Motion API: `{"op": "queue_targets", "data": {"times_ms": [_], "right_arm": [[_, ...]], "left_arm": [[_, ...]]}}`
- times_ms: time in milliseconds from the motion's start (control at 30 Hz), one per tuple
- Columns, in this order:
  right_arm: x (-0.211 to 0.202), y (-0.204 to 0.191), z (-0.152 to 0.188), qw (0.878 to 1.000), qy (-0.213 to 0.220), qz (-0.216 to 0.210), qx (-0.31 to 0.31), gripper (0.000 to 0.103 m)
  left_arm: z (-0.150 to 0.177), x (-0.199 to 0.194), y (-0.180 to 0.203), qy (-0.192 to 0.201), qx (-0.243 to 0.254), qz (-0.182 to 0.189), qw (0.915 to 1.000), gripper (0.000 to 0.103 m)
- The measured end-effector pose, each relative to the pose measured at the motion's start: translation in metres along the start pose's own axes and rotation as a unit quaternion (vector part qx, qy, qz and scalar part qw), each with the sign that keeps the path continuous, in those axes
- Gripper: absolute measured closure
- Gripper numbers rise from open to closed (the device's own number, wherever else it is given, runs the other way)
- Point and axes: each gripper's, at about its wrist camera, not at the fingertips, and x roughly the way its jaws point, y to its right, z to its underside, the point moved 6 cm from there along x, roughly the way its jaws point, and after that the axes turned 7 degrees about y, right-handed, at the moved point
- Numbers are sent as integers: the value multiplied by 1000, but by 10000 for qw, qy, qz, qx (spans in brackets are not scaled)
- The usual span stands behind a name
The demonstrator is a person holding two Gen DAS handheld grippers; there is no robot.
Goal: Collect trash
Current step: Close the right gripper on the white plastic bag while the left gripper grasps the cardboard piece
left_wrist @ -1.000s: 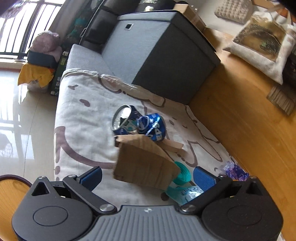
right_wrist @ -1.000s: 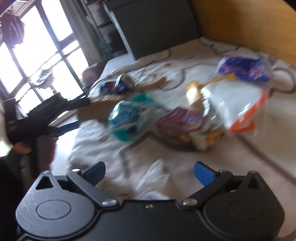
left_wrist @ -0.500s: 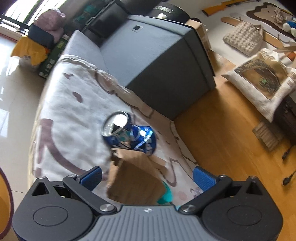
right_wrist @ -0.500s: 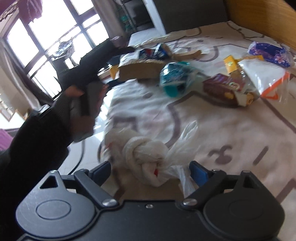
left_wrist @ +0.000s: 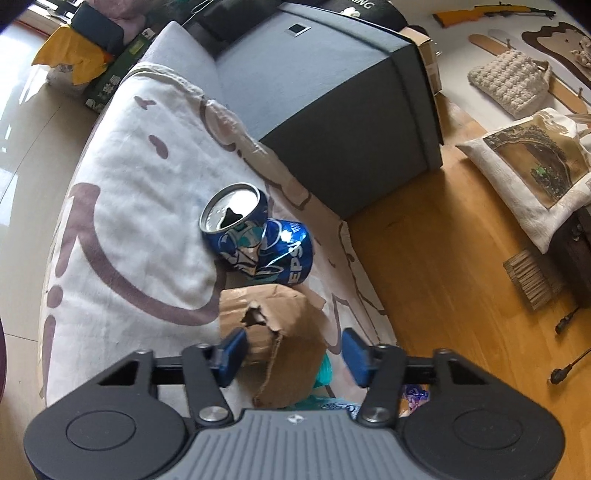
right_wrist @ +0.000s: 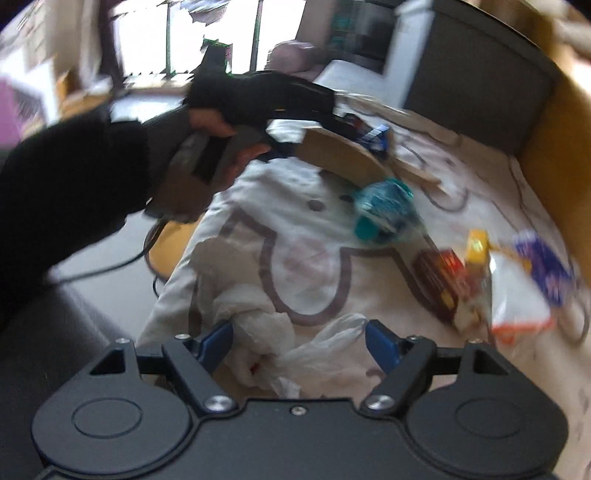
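The left gripper [left_wrist: 291, 350], jaws part-open and just closing, straddles a torn cardboard piece [left_wrist: 273, 332] on the patterned blanket [left_wrist: 122, 206]; one pad seems to touch, the right pad stands clear. A crushed blue can [left_wrist: 255, 240] lies just beyond it, long axis running left to right. The right gripper [right_wrist: 299, 341], also narrowing, brackets a knotted white plastic bag [right_wrist: 258, 332] without pinching it, though blur hides the contact.

The crushed blue can [left_wrist: 258, 243] reads "PEPSI" in white, partly cut off; at twelve o'clock a dark cushion [left_wrist: 365, 7] shows letters ending "ING" — nothing else legible.
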Motion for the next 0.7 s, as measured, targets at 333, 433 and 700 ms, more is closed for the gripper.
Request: {"op": "queue_targets", "data": {"times_ms": [333,433,700], "right_arm": [[15,-29,-14,9969,-58,-456,-638,26],[20,-33,-12,9965,-171,-656,-496,32],[34,-47,0,9946,-444,-935,-99,53]], "left_arm": [[5,-3,7,-32,78,142,9999,87],[6,-7,16,11,195,227,9996,96],[5,-26,29,140,476,178,9986,101]]}}
